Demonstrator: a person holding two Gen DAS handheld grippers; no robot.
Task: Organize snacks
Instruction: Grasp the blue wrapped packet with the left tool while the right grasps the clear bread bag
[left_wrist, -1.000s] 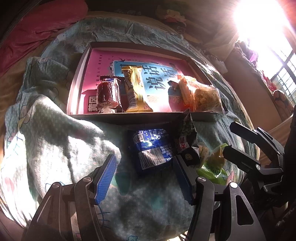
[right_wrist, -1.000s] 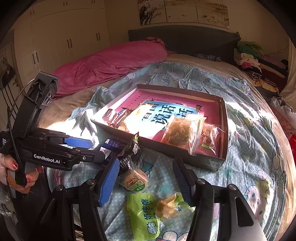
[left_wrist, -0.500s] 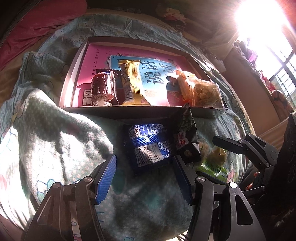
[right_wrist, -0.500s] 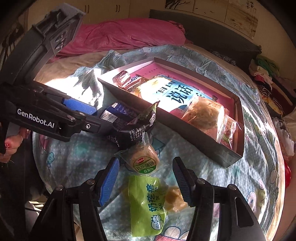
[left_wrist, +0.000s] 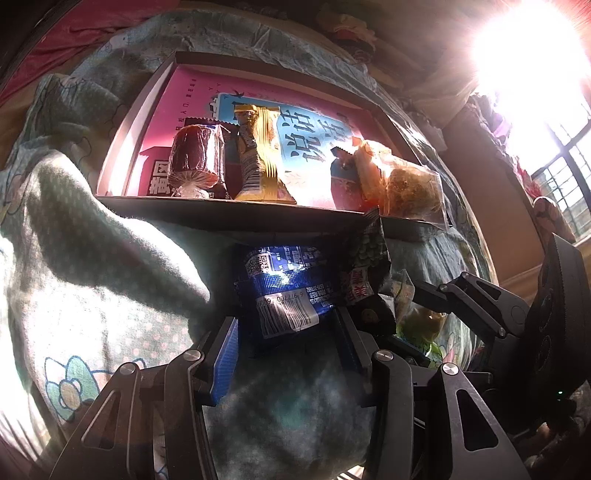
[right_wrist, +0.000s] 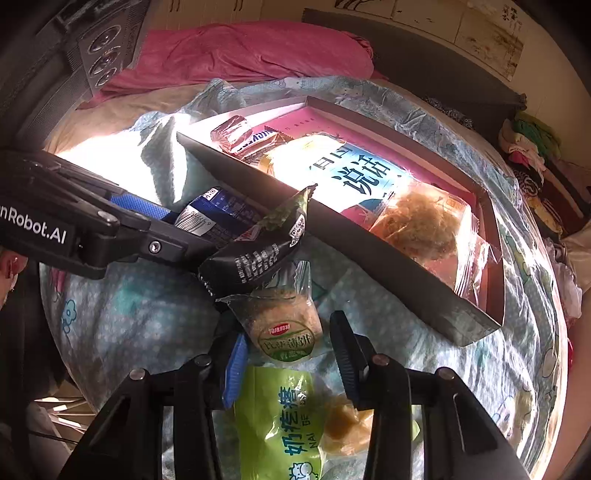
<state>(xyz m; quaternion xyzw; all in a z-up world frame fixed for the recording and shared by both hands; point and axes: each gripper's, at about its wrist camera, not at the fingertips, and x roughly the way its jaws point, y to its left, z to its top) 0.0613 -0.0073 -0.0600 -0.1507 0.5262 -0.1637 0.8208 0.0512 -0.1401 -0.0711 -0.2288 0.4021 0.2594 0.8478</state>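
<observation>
A blue foil snack packet (left_wrist: 284, 291) lies on the flowered bedspread in front of the dark tray (left_wrist: 240, 212). My left gripper (left_wrist: 286, 317) straddles it; its jaws are closing and the pads stand at the packet's sides without squeezing it. A small round cake in clear wrap (right_wrist: 284, 328) sits between the tips of my right gripper (right_wrist: 287, 326), whose jaws are also closing, with a gap on the right. A black-and-green packet (right_wrist: 255, 258) leans on the blue one (right_wrist: 214, 218). A green candy bag (right_wrist: 280, 424) lies under the right gripper.
The tray (right_wrist: 369, 254) holds a dark red roll (left_wrist: 195, 155), a yellow bar (left_wrist: 258, 155) and a clear bag of floss cake (left_wrist: 402, 184). A pink duvet (right_wrist: 240, 48) lies behind, and clothes (right_wrist: 528, 144) are piled at the right. Sun glares through the window (left_wrist: 569, 166).
Both grippers have narrowed. The left has come closer over the blue packet. The right has dropped and rolled, and the round cake now sits between its tips.
</observation>
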